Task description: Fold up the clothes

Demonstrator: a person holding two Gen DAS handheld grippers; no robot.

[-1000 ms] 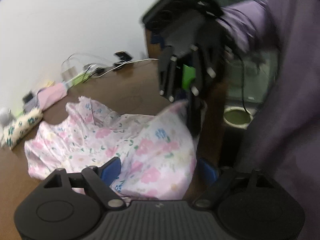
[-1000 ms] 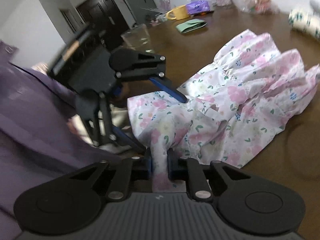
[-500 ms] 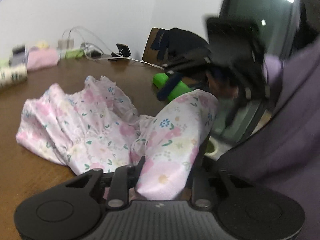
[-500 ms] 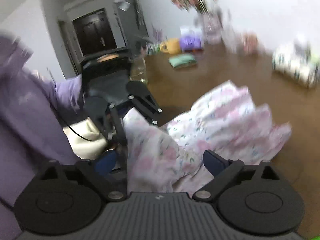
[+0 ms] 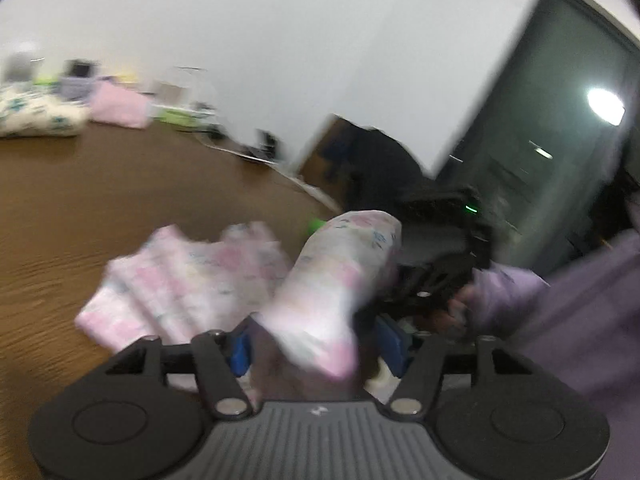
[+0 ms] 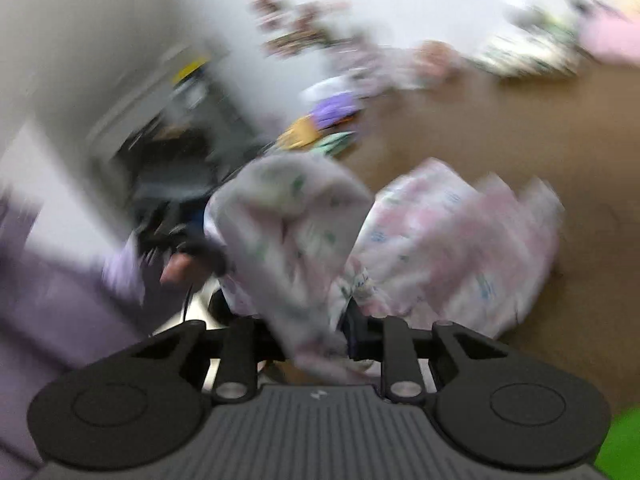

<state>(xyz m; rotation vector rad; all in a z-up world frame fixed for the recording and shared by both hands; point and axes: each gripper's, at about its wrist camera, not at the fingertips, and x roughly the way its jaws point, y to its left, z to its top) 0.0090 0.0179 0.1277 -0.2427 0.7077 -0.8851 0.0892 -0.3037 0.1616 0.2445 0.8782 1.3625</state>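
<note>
step: lift floral garment (image 5: 340, 272) hem | left gripper (image 5: 320, 350) fingers just spreading, cloth between | right gripper (image 6: 308, 336) fingers closing onto cloth | tip: secure both pinches, keep hem taut above worktop (image 5: 60, 208)

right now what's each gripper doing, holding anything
left gripper: has just been opening, floral cloth between its fingers, grip unclear
right gripper: has just been closing on the cloth

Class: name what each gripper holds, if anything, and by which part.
Both have the floral garment between their jaws. The right gripper, just closing, pinches a raised fold. The left gripper, just opening, straddles a bunched end; its grip is unclear.
</note>
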